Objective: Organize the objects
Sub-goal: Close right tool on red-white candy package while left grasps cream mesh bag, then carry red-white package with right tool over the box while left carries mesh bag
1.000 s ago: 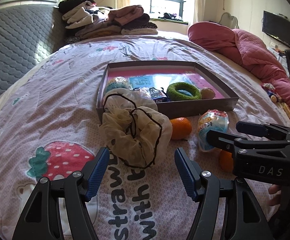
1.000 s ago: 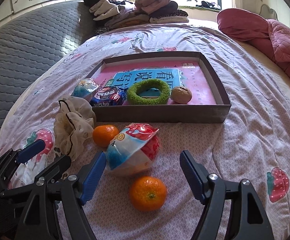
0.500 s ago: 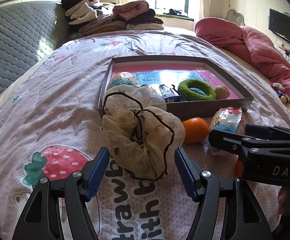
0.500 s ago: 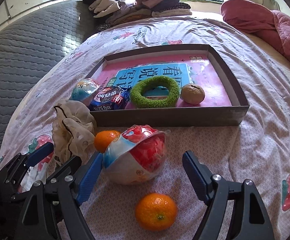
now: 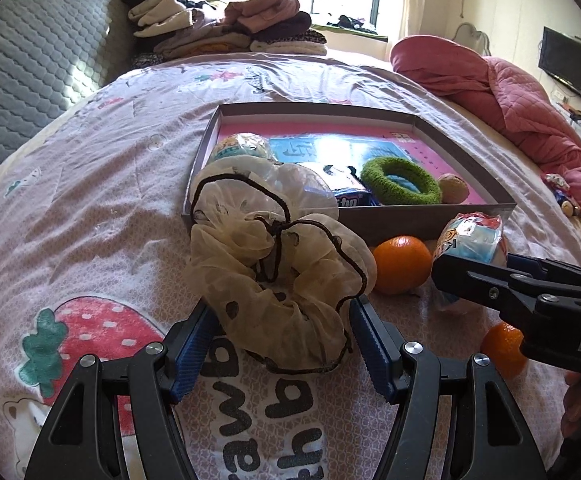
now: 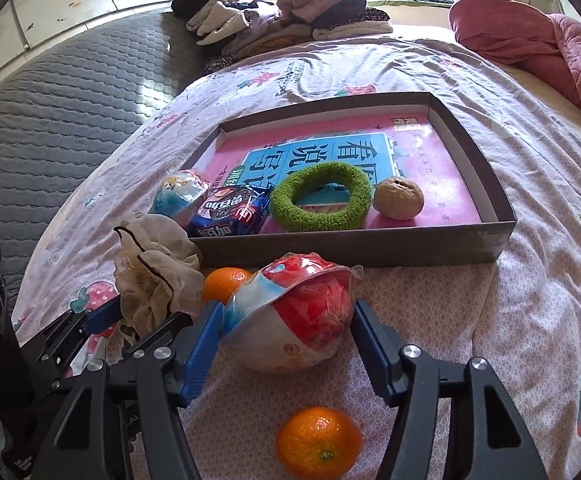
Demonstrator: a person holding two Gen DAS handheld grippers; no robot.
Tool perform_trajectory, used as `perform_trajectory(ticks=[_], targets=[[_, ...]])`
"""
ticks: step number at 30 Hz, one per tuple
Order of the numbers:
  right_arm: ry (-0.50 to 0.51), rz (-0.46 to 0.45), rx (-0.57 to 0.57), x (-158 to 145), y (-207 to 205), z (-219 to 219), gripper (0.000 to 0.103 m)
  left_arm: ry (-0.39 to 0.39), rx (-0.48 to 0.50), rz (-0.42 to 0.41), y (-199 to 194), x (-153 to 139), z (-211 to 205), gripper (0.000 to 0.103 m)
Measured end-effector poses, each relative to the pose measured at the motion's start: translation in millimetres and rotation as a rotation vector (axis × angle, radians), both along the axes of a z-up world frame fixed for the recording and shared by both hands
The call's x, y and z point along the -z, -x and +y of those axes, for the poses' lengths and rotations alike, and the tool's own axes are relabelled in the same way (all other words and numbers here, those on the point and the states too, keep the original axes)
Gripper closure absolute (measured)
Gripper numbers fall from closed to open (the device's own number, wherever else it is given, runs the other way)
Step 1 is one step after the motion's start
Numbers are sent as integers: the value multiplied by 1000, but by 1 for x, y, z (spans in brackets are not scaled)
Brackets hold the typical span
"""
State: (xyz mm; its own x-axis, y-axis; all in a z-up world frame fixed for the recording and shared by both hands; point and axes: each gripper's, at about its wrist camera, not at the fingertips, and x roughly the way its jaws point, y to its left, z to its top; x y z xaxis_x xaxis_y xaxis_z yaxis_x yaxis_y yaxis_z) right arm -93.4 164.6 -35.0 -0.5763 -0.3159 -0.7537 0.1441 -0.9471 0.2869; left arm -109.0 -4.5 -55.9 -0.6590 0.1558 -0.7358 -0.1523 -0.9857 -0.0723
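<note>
Straddling a cream mesh scrunchie (image 5: 278,280) in the lower middle of the left wrist view, the left gripper (image 5: 280,344) stands with its jaws wide; the blue pads sit on either side of the fabric, and whether they touch it cannot be told. The scrunchie lies on the bedsheet (image 5: 90,208), right against the near left corner of a shallow box (image 5: 390,220).

In the right wrist view the right gripper (image 6: 286,336) has its jaws closing around a wrapped egg-shaped toy (image 6: 290,312) at the centre of the frame. The blue pads sit right at the toy's sides, though firm contact cannot be made out. One orange (image 6: 226,280) lies just left of the toy, near the box's front wall. A second orange (image 6: 318,440) lies at the bottom of the frame, between the gripper's arms.

Inside the box, across the middle of that view from left to right, sit a second wrapped egg toy (image 6: 178,192), a blue snack packet (image 6: 230,212), a green fuzzy ring (image 6: 322,196) and a walnut (image 6: 398,196), all on a pink and blue book cover (image 6: 430,152). Folded clothes (image 6: 282,12) are piled at the upper middle, and a pink quilt (image 6: 550,40) lies at the upper right.
</note>
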Motion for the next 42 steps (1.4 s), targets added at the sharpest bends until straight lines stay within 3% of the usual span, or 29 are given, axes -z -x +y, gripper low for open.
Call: perform_trajectory(ticks=[3,5,8,13,26,42], targets=[[3,5,4,-1,-1,2,40,-19,18,-1,3,1,0,42],[2,13,8,-3,-1,4,40,-60,30,-14,6,2,-2,59],[2,21,15,-5,-2,6,40,-98,42,-18,8,2,-4,76],[2,28,23,-8,-2,10,40,-190,78,-18,8,0,-6,89],[-7,107,24,-38,-8,17,40,-203,105,82,-4,-49,-2,91],[-66,196,42,-78,13,31,40,-199,117,132,21,-84,20,91]])
